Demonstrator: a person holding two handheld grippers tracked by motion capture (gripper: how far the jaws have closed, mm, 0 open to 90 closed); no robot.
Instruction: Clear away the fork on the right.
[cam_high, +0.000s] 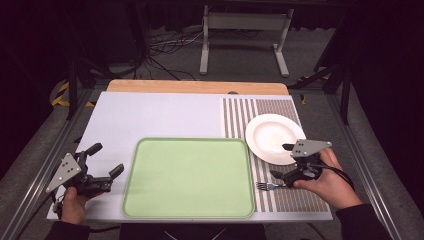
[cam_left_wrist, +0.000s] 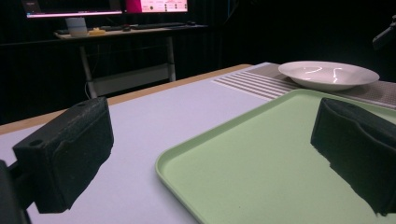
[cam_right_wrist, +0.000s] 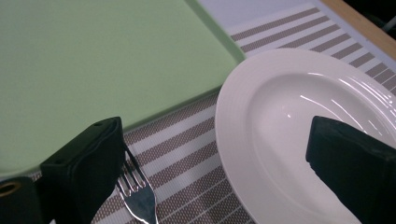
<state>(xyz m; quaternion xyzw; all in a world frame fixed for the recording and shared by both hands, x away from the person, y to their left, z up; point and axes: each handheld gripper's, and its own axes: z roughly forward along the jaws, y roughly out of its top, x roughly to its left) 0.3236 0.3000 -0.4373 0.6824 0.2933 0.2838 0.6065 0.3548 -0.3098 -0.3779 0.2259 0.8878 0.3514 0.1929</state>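
A white table (cam_high: 165, 115) holds a green tray (cam_high: 188, 177), with a striped mat (cam_high: 280, 197) to its right. On the mat sit a plate (cam_high: 272, 137) and a fork (cam_high: 267, 186). Left gripper (cam_high: 102, 167) and right gripper (cam_high: 281, 160): jaws spread, holding nothing

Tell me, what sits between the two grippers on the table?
In the high view, the green tray fills the stretch between the left gripper and the right gripper. Nothing lies on the tray.
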